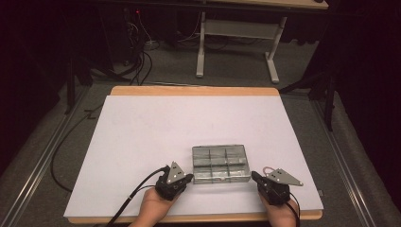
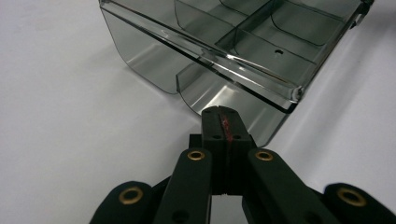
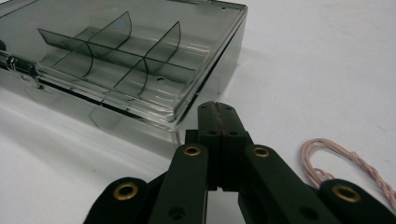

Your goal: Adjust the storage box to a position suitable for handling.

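A smoky clear plastic box [image 1: 220, 163] with dividers inside lies near the table's front edge, its lid down. My left gripper [image 1: 190, 178] is shut with nothing in it, its tip at the box's front left corner [image 2: 261, 112]. My right gripper [image 1: 254, 175] is also shut and empty, its tip beside the box's front right corner [image 3: 187, 116]. The box's compartments [image 3: 116, 60] look empty. A small metal latch [image 3: 18, 67] sits on the box's front wall.
A twisted pink cord loop [image 3: 345, 163] lies on the white sheet [image 1: 156, 127] right of my right gripper. The wooden table edge [image 1: 189, 218] runs just below both hands. Beyond the table stand a desk frame [image 1: 236, 42] and floor cables [image 1: 137, 61].
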The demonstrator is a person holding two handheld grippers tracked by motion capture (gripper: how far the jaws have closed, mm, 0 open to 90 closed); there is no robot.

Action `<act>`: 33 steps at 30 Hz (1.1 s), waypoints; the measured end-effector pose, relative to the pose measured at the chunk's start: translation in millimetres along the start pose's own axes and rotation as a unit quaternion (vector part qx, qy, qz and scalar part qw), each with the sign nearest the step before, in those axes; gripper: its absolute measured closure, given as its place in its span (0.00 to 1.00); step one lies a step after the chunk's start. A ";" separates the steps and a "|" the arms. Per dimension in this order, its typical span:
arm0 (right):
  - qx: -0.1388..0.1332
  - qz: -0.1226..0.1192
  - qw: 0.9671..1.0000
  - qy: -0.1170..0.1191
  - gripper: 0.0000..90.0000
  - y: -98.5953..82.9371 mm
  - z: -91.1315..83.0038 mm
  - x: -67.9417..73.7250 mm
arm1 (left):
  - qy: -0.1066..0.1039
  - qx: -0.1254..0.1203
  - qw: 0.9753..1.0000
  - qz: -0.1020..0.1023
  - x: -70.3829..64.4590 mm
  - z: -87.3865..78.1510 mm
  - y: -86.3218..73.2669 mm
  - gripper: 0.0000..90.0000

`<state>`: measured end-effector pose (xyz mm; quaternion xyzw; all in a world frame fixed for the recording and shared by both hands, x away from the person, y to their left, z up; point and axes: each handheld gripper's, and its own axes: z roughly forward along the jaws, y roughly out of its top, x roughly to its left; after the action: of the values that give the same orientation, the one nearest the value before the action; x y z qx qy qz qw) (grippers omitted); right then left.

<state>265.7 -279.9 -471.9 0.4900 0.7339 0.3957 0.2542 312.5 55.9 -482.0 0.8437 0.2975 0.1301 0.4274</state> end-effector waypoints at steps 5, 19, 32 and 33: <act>0.002 0.005 1.000 -0.006 1.00 -0.4 -0.8 -2.3 | 0.002 0.001 1.000 -0.004 -1.8 6.0 5.4 1.00; 0.000 0.010 1.000 -0.013 1.00 -2.2 -2.3 -7.4 | 0.009 0.000 1.000 -0.018 4.5 19.4 14.7 1.00; -0.006 0.016 1.000 -0.010 1.00 -4.0 -2.5 -8.1 | 0.007 -0.011 1.000 -0.015 4.5 18.4 13.3 1.00; -0.006 0.017 1.000 -0.010 1.00 -4.0 -2.6 -7.9 | 0.007 -0.010 1.000 -0.015 5.2 18.5 13.6 1.00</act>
<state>264.7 -288.9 -473.9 0.5044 0.7207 0.3996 0.2579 330.6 41.0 -482.5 0.8338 0.3120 0.1324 0.4358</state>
